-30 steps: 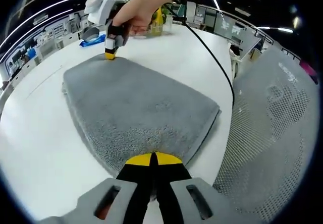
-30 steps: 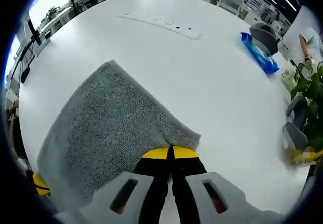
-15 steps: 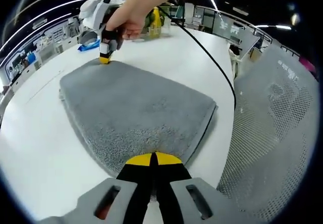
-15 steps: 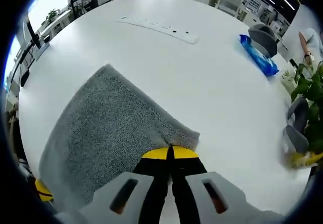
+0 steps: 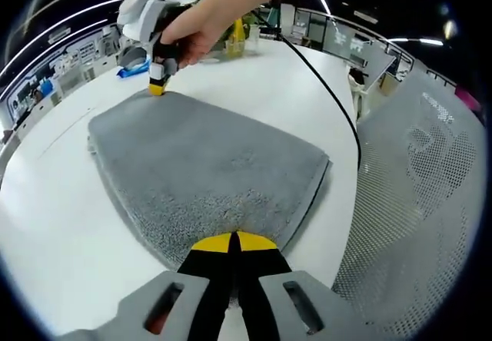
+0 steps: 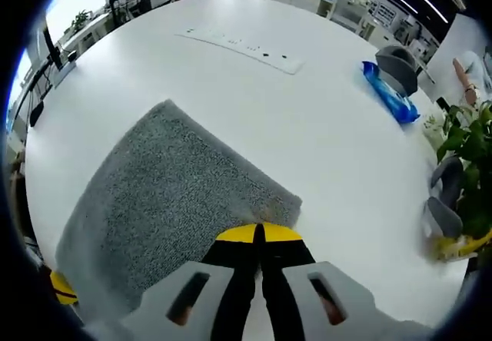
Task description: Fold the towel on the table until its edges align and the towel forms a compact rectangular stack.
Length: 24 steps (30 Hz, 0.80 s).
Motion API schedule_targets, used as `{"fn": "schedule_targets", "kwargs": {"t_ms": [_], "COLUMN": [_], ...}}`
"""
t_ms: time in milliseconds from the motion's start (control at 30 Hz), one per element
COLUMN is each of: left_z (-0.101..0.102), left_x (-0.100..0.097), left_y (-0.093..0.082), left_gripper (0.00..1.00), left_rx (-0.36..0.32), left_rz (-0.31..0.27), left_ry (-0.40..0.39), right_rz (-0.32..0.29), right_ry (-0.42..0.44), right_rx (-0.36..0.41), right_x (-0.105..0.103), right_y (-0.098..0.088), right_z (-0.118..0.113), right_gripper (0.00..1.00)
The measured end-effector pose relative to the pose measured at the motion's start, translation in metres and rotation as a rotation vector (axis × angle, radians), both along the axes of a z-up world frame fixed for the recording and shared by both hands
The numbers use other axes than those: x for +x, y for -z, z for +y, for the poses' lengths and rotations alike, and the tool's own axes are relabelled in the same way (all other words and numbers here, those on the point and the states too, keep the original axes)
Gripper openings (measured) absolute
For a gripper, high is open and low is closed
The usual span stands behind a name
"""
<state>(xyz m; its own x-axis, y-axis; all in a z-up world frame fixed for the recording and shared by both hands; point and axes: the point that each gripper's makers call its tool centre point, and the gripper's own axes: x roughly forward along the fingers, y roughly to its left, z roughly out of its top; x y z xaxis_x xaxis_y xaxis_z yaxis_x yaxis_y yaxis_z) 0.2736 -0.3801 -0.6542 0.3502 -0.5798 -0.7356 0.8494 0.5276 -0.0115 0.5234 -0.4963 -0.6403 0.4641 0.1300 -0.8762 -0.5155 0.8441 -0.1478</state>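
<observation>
We count one grey towel (image 5: 207, 172), folded and lying flat on the white bench (image 5: 46, 226). The left gripper (image 5: 233, 243) has its jaws closed on the towel's near edge. The right gripper (image 6: 259, 233) is likewise clamped on a towel corner; in the left gripper view it stands at the far corner, held by a hand (image 5: 192, 30). One blue packet (image 6: 390, 95) lies well apart; its contents cannot be made out. One white strip (image 6: 242, 45) lies on the bench beyond the towel.

Towel (image 6: 165, 203) corner — hidden under the right claw (image 6: 258, 233) tips — and lower edge cut off.
</observation>
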Motion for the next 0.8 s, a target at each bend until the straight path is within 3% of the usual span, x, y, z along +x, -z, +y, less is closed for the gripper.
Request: {"fn": "schedule_targets", "kwargs": {"t_ms": [167, 333, 500, 600, 700, 800], "left_z": [0.000, 0.000, 0.000, 0.000, -0.001, 0.000], "left_x": [0.000, 0.000, 0.000, 0.000, 0.000, 0.001], "left_y": [0.000, 0.000, 0.000, 0.000, 0.000, -0.001], "left_gripper": [0.01, 0.01, 0.01, 0.01, 0.01, 0.01], "left_rx": [0.006, 0.001, 0.010, 0.013, 0.019, 0.019], "left_rz": [0.002, -0.001, -0.012, -0.024, -0.034, -0.014], "left_ry": [-0.005, -0.001, 0.009, 0.019, 0.067, 0.062], "right_rz": [-0.134, -0.166, -0.168, -0.208, -0.206, -0.221], "right_ry": [-0.038, -0.094, -0.142, -0.146, -0.148, -0.173], "right_rx": [0.047, 0.093, 0.142, 0.197, 0.225, 0.251], "right_x": [0.007, -0.008, -0.045, -0.076, -0.100, -0.122], "right_y": [-0.030, -0.053, -0.069, -0.081, -0.087, -0.095], "right_z": [0.007, 0.016, 0.023, 0.028, 0.031, 0.037], "right_gripper": [0.00, 0.00, 0.00, 0.00, 0.00, 0.00]}}
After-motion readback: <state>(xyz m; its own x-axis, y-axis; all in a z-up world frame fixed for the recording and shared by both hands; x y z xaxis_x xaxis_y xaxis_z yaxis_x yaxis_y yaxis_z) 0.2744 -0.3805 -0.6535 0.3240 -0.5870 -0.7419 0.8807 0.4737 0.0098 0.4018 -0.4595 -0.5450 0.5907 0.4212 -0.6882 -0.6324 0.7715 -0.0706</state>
